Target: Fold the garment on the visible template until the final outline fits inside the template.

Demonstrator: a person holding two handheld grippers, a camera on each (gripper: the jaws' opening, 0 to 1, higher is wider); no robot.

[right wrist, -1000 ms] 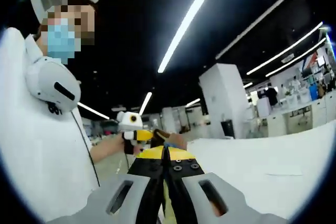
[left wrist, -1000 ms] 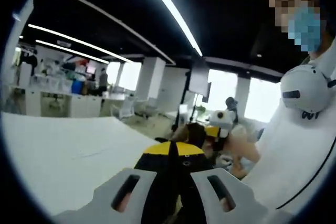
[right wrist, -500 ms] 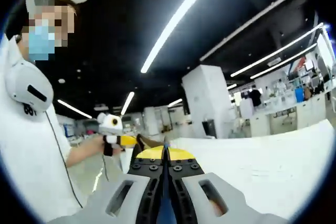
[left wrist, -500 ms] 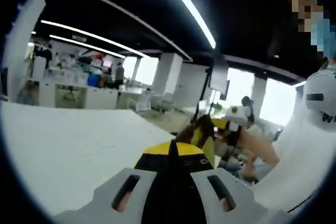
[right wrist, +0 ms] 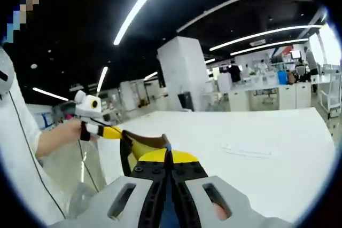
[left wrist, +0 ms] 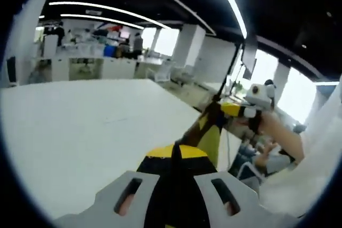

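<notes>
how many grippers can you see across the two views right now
2. The left gripper rises at the bottom of its own view and enters the right gripper view from the left; the right gripper likewise, mirrored.

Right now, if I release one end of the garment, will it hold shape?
Probably floppy: the garment droops as a strip between the left gripper and right gripper. Likely light: two pinches carry it. A freed end would probably drop.
</notes>
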